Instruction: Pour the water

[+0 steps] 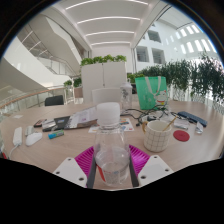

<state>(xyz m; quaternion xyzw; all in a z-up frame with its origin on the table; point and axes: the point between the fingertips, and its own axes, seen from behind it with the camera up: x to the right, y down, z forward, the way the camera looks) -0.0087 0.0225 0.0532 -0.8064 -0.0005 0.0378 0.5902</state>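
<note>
standing upright between the claw's fingers, the clear water bottle looks clamped by both pink pads. the paper cup sits ahead to the right on the bench, so pouring means tipping that way.

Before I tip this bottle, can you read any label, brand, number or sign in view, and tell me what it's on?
None can be read.
The bottle, gripped between the fingers, is clear, with no label visible.
The cup beyond it bears no lettering that I can make out.
Small items on the table: too small to read.
</note>
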